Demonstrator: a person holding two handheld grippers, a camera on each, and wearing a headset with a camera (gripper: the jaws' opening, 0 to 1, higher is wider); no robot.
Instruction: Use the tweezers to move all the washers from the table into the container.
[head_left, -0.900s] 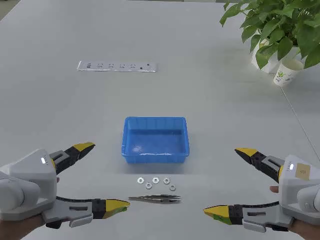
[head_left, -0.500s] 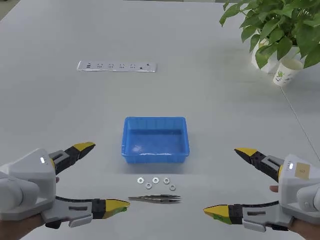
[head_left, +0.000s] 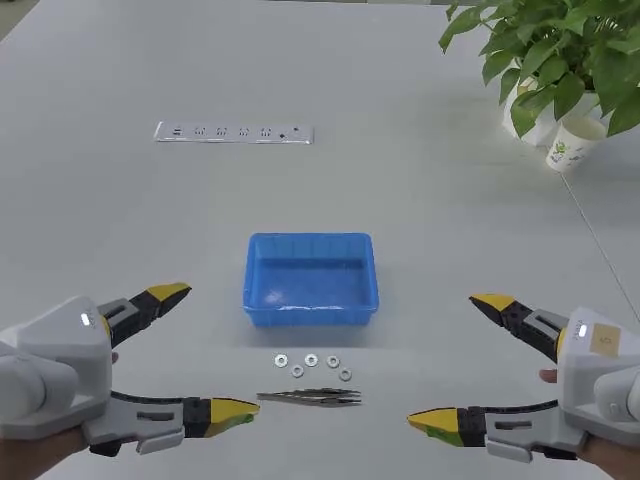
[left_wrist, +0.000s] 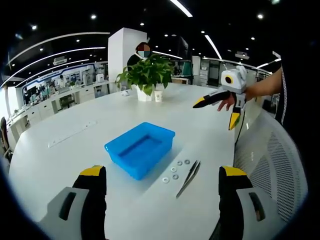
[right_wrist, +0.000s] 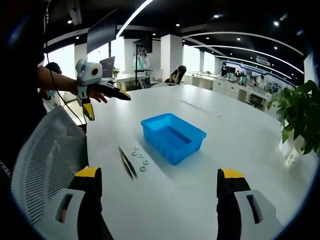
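Observation:
Several small metal washers (head_left: 312, 364) lie on the white table in front of the blue container (head_left: 311, 279). Thin metal tweezers (head_left: 309, 397) rest flat just nearer to me than the washers. My left gripper (head_left: 188, 350) hovers open at the lower left, apart from everything. At the lower right my right gripper (head_left: 468, 360) is open too, holding nothing. The left gripper view has the container (left_wrist: 140, 148), washers (left_wrist: 175, 172) and tweezers (left_wrist: 188, 178) ahead between its jaws. The right gripper view shows the container (right_wrist: 173, 136), washers (right_wrist: 139, 158) and tweezers (right_wrist: 127, 162).
A white power strip (head_left: 233, 132) lies at the far left of the table. A potted plant (head_left: 553, 55) and a paper cup (head_left: 572, 144) stand at the far right. A mesh chair back (right_wrist: 42, 160) is near the table edge.

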